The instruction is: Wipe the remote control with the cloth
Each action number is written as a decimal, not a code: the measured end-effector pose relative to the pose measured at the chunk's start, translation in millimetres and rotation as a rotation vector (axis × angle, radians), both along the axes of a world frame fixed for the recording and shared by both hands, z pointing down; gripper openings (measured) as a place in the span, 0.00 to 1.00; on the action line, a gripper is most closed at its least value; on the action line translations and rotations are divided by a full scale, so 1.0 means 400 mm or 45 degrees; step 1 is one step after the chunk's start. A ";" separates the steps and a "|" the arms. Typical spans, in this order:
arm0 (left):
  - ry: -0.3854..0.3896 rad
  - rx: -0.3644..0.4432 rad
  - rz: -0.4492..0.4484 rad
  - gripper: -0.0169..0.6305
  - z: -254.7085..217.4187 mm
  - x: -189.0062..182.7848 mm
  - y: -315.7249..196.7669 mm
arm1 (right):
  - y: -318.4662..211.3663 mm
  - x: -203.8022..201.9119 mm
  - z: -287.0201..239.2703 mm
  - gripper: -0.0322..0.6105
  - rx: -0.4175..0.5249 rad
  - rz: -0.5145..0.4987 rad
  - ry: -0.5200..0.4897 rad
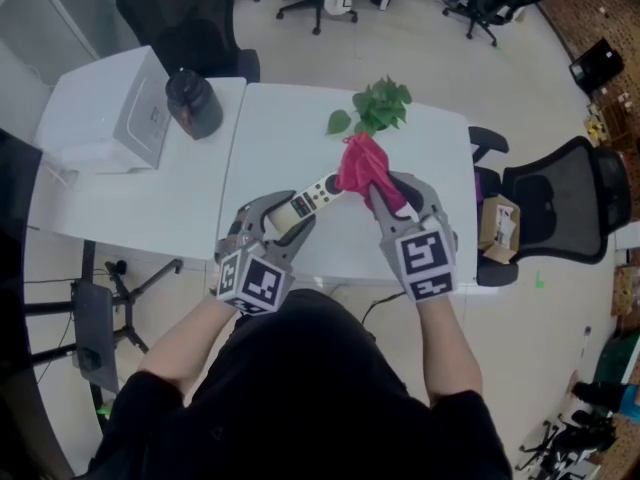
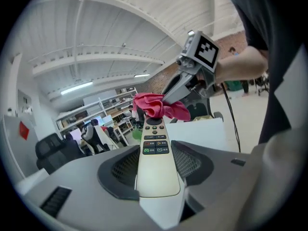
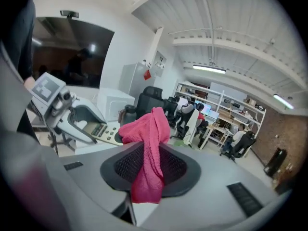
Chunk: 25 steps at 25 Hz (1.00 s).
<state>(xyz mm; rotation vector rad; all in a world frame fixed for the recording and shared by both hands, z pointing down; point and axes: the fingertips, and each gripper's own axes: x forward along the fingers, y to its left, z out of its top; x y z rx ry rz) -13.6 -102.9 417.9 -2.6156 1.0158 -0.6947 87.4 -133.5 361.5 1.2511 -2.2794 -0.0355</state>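
Above the white table (image 1: 300,138), my left gripper (image 1: 287,221) is shut on a cream remote control (image 1: 308,200), which points up and to the right. In the left gripper view the remote control (image 2: 155,162) runs between the jaws, buttons up. My right gripper (image 1: 394,196) is shut on a pink cloth (image 1: 362,166). The cloth (image 2: 160,106) rests against the remote's far end. In the right gripper view the cloth (image 3: 148,148) hangs pinched between the jaws, with the remote (image 3: 102,130) and the left gripper (image 3: 79,121) just to its left.
A green plant sprig (image 1: 378,106) lies on the table beyond the cloth. A black jar (image 1: 192,102) and a white box (image 1: 110,111) stand at the left. A black office chair (image 1: 565,206) and a cardboard box (image 1: 497,225) sit to the right of the table.
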 end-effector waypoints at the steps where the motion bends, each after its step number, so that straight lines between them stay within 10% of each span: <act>1: 0.104 -0.074 -0.003 0.35 -0.006 -0.001 -0.004 | 0.008 -0.005 -0.027 0.20 0.022 -0.030 -0.126; 6: 0.828 -0.544 0.047 0.35 -0.052 -0.021 -0.035 | 0.043 0.023 -0.129 0.20 0.130 -0.067 -0.718; 13: 1.801 -1.010 0.156 0.35 -0.121 -0.081 -0.083 | 0.107 -0.043 -0.093 0.20 0.052 -0.167 -0.875; 17: 1.977 -1.083 0.234 0.35 -0.140 -0.091 -0.084 | 0.142 -0.122 -0.036 0.20 -0.054 -0.263 -0.882; 25: 1.943 -1.111 0.304 0.35 -0.153 -0.065 -0.050 | 0.146 -0.204 0.038 0.20 -0.205 -0.350 -0.887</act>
